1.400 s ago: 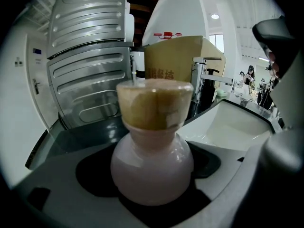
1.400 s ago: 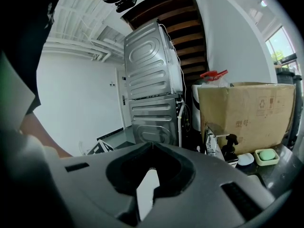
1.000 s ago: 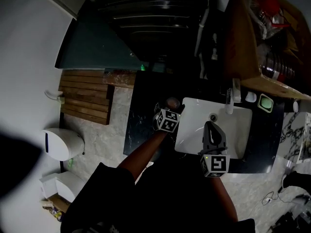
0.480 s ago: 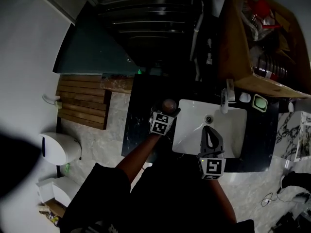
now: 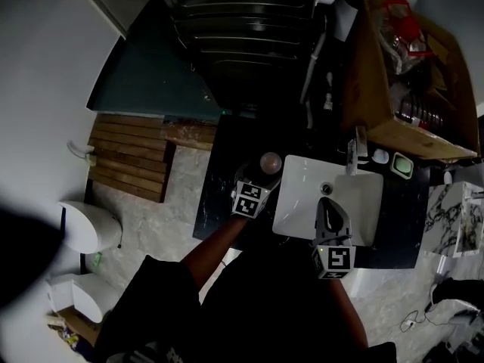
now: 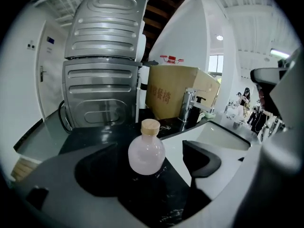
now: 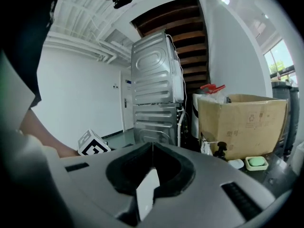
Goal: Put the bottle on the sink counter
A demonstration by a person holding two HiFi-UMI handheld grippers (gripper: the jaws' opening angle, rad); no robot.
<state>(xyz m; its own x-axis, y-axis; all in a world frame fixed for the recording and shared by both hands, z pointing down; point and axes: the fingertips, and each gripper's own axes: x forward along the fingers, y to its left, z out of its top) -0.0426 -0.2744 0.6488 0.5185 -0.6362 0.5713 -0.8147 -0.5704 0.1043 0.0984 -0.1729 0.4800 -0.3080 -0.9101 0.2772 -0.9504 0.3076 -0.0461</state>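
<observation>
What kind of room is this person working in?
Most likely a laundry or washroom corner. A white sink with a tap sits in a black counter, and tall stacked metal machines, probably a washer and dryer, stand beside it.

1. Bottle: frosted pale pink, translucent, glass-like, smooth. Stopper: tan, matt, cork-like.
2. Counter: black stone look, white veins, glossy.
3. Sink basin: white, smooth, glossy, ceramic-like.
4. Faucet: shiny chrome metal.
5. Big appliance: grey sheet metal, ribbed panels, satin sheen.
6. Box: brown cardboard, matt.
7. Slatted mat: brown wood, matt.
8. Floor: pale marbled tile, smooth.
9. Left gripper: smooth matt grey plastic body; inner jaw faces black, matt, rubbery look.
</observation>
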